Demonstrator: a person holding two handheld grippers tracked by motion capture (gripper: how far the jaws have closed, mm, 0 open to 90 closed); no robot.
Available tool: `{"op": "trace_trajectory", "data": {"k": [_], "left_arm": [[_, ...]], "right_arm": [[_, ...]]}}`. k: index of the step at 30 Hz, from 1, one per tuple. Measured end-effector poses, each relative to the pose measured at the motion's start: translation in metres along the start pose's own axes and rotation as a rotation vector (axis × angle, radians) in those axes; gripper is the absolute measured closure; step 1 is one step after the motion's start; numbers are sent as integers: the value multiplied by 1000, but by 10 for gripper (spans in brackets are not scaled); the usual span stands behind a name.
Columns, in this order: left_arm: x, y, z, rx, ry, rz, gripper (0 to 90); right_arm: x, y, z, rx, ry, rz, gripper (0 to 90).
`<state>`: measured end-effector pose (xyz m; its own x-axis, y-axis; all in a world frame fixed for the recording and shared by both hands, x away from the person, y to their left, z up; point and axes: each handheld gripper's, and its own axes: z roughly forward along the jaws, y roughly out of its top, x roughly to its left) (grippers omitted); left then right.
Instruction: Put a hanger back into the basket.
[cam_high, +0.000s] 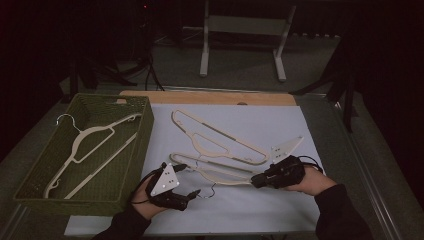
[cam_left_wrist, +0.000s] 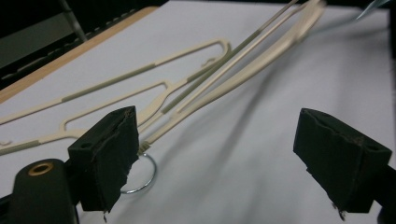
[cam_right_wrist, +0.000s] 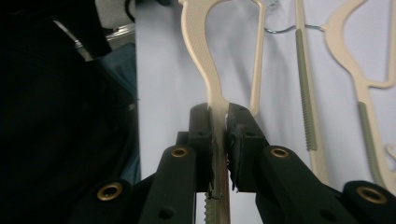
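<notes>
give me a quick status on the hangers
Right gripper shut on near hanger, one end raised. Left gripper open beside its hook, not touching. Second hanger flat alongside; another in the basket.

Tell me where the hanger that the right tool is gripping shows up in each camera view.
High view: the held hanger lies low at centre, between both hands.
Left gripper view: it slants from the wire hook at lower left up to the top right.
Right gripper view: it rises at centre, out of the shut right tool.
Shared landmark: the white mat.
</notes>
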<state>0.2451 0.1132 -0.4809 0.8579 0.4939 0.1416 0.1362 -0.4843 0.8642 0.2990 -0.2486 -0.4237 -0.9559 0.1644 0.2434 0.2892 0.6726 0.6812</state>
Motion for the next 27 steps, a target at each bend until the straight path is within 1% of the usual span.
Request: {"op": "trace_trajectory", "data": {"k": [1, 4, 5, 8, 9, 10, 11, 12, 13, 15, 16, 18, 20, 21, 22, 25, 27], "left_arm": [[-1, 0, 2, 1, -1, 8, 153], [-3, -1, 8, 25, 12, 52, 161], [-2, -1, 10, 34, 15, 65, 168], [-1, -4, 15, 57, 14, 86, 213], [0, -4, 16, 54, 9, 82, 234], [0, -4, 16, 49, 18, 79, 251], [0, -4, 16, 45, 21, 80, 287], [2, -4, 16, 45, 17, 72, 335], [2, -5, 17, 41, 22, 65, 346], [4, -6, 18, 44, 31, 68, 425], [5, -6, 19, 42, 35, 70, 444], [5, -6, 21, 45, 41, 89, 505], [5, -7, 22, 45, 27, 100, 574], [5, -7, 23, 46, 36, 113, 595], [5, -7, 23, 47, 33, 114, 640], [5, -8, 23, 54, 34, 140, 679], [3, -8, 22, 49, 45, 153, 693]], "right_arm": [[1, 1, 0, -1, 3, -3, 813], [3, 2, 3, 9, 25, -18, 813], [4, 3, 4, 14, 31, -15, 813], [4, 4, 5, 15, 38, -18, 813], [3, 4, 5, 14, 36, -19, 812], [3, 4, 5, 13, 36, -19, 813], [3, 4, 5, 12, 38, -16, 813], [3, 4, 4, 11, 36, -15, 813], [2, 4, 4, 9, 37, -15, 813], [2, 4, 4, 8, 37, -16, 813], [2, 4, 4, 8, 37, -18, 813], [2, 4, 4, 14, 40, -17, 812], [2, 4, 4, 13, 45, -17, 812], [1, 4, 4, 19, 43, -21, 812], [1, 4, 4, 21, 45, -22, 812], [1, 4, 4, 26, 44, -29, 811], [0, 4, 4, 26, 45, -31, 810]]}}
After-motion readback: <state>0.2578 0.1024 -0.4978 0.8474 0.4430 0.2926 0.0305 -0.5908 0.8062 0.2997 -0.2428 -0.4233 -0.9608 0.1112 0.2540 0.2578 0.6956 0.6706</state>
